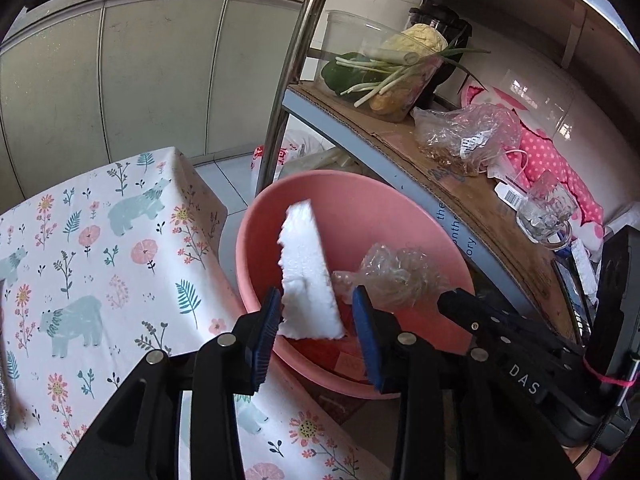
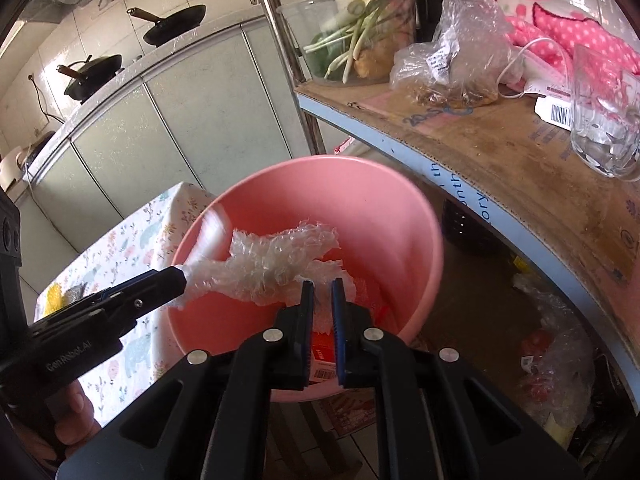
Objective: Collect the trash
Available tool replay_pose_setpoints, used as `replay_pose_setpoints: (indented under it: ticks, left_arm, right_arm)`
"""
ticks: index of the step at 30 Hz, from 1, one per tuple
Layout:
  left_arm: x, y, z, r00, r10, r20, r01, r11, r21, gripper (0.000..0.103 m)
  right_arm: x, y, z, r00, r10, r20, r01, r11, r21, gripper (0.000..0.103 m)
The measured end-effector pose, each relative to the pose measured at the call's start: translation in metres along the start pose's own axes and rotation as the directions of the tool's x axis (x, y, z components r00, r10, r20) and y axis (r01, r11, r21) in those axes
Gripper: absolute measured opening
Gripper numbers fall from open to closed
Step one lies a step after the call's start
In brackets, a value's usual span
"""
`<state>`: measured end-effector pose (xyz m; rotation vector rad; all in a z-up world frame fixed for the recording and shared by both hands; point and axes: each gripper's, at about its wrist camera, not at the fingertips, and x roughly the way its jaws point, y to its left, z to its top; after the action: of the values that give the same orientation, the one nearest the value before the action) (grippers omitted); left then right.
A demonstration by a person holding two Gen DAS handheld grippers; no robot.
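Observation:
A pink basin [image 1: 360, 208] stands beside the table; it also shows in the right wrist view [image 2: 360, 200]. My left gripper [image 1: 316, 304] is open over its rim, and a white foam piece [image 1: 306, 276] sits loose between the fingers, tilted into the basin. My right gripper [image 2: 322, 286] is nearly shut on crumpled clear bubble wrap [image 2: 276, 260], held over the basin. The wrap also shows in the left wrist view [image 1: 396, 276], with the right gripper's finger [image 1: 472, 312] beside it. The left gripper's finger [image 2: 160, 284] appears in the right wrist view.
A table with a floral bear cloth [image 1: 100, 248] lies left of the basin. A shelf lined with cardboard [image 1: 460, 172] carries a clear plastic bag [image 1: 468, 132], a glass mug [image 1: 544, 212], vegetables [image 1: 384, 68] and a pink dotted cloth [image 1: 548, 156]. Cabinets [image 1: 120, 80] stand behind.

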<state>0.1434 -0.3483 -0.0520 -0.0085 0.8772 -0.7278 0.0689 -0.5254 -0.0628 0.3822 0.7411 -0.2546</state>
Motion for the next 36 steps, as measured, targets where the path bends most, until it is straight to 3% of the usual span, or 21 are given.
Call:
replay_pose_setpoints:
  ticks: [7, 16, 27, 36]
  left_arm:
    - [-0.006, 0.000, 0.004, 1.000, -0.013, -0.006, 0.013, 1.000, -0.002, 0.039]
    - [-0.044, 0.002, 0.001, 1.000, -0.019, 0.005, 0.019, 1.000, 0.009, 0.039]
    - [-0.107, 0.055, -0.024, 0.996, 0.091, 0.004, -0.091, 0.995, -0.029, 0.040]
    - [-0.162, 0.122, -0.044, 0.976, 0.216, 0.014, -0.212, 0.967, -0.138, 0.040]
  right_arm:
    - [-0.002, 0.002, 0.002, 1.000, -0.018, -0.005, 0.018, 1.000, -0.012, 0.025]
    - [-0.022, 0.020, 0.003, 1.000, 0.025, 0.002, -0.025, 0.999, -0.031, 0.025]
    - [-0.038, 0.084, -0.005, 0.990, 0.138, -0.032, -0.141, 0.984, -0.108, 0.026]
    - [-0.039, 0.134, -0.018, 0.975, 0.204, -0.090, -0.217, 0.962, -0.167, 0.026]
